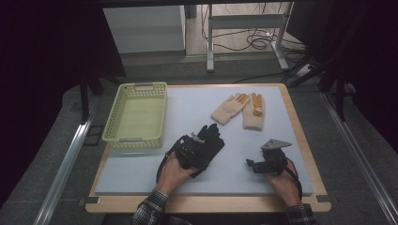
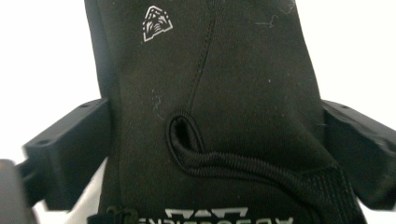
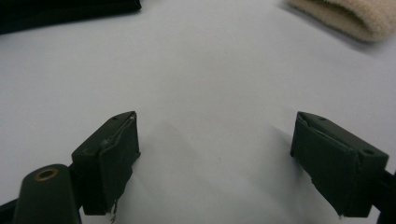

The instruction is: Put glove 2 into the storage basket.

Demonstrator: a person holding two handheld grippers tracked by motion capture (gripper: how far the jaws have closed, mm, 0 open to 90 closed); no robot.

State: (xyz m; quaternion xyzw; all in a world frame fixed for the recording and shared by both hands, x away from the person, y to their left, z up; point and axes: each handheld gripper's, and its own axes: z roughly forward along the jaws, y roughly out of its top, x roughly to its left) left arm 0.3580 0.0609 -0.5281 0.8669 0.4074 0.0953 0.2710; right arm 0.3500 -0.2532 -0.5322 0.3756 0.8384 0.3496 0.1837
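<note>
- Fingers of the left gripper (image 2: 205, 144) straddle the black fabric glove (image 2: 219, 93), spread wide, seemingly unclamped.
- Right gripper (image 3: 215, 158), at four o'clock from it, rests with jaws apart and bare.

Looks like a lab or recording setup rather than anyone's home: small wooden desk (image 1: 300, 140) topped with a pale grey mat (image 1: 197, 117), hemmed in by dark curtains (image 1: 42, 70) on both sides and metal rails (image 1: 65, 164) running along the carpeted floor. Behind it, loose cables (image 1: 253, 40) sprawled on the floor under a bare metal table frame (image 1: 244, 28), next to a plain white cabinet (image 1: 145, 28). Pretty staged too, with a yellow-green plastic basket (image 1: 136, 117) and gloves (image 1: 239, 110) laid out neatly.
</note>
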